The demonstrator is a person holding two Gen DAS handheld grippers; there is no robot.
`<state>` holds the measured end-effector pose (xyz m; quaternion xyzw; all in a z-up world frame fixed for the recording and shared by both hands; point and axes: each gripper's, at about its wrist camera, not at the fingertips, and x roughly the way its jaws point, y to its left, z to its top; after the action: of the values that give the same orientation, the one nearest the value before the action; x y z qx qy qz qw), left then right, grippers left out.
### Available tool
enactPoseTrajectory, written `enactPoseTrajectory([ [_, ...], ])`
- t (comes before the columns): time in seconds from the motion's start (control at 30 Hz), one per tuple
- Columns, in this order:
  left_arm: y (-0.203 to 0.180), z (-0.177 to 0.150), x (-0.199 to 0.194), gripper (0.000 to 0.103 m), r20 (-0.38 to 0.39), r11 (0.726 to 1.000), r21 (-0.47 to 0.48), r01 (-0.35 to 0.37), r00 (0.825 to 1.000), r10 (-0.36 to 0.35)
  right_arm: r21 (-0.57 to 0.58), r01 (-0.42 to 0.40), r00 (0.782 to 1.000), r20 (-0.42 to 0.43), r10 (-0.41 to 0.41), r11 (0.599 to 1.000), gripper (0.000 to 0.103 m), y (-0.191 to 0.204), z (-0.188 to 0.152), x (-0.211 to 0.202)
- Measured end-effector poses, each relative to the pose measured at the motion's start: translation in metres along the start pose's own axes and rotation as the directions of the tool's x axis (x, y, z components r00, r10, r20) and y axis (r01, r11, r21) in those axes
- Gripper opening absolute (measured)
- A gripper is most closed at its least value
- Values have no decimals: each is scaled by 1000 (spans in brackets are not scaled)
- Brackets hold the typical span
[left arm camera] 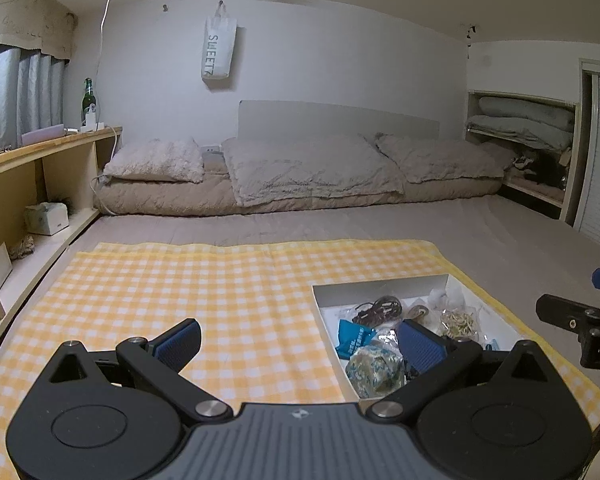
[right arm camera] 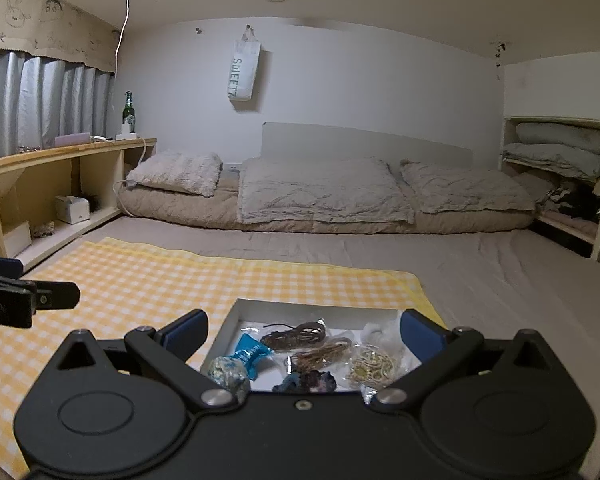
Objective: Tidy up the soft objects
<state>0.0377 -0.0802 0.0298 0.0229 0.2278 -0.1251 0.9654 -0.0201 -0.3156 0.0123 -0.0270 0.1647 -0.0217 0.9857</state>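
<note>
Soft objects (right arm camera: 308, 354), bagged and crumpled, fill a white box (right arm camera: 236, 312); both tongs (left arm camera: 300, 342) (right arm camera: 304, 330) gape wide, empty.

White shallow box (right arm camera: 236, 320) on checked cloth, holding blue packet (right arm camera: 252, 354), brown cords (right arm camera: 300, 334), floral bundle (right arm camera: 228, 374)

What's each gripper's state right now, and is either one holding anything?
Left gripper: open, holding nothing, over the checked cloth beside the white box.
Right gripper: open, holding nothing, above the box.
</note>
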Motion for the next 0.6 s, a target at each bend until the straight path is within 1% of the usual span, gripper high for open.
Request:
enactPoseTrajectory([
  [0.17, -3, -5, -1, 103, -15, 1000, 21, 0, 1000, 0, 12, 11, 1000, -3, -11, 1000, 103, 0, -6, -4],
  [0.6, -1, -7, -1, 103, -25, 1000, 17, -1, 1000, 2, 14, 14, 1000, -5, -14, 1000, 103, -2, -9, -8],
])
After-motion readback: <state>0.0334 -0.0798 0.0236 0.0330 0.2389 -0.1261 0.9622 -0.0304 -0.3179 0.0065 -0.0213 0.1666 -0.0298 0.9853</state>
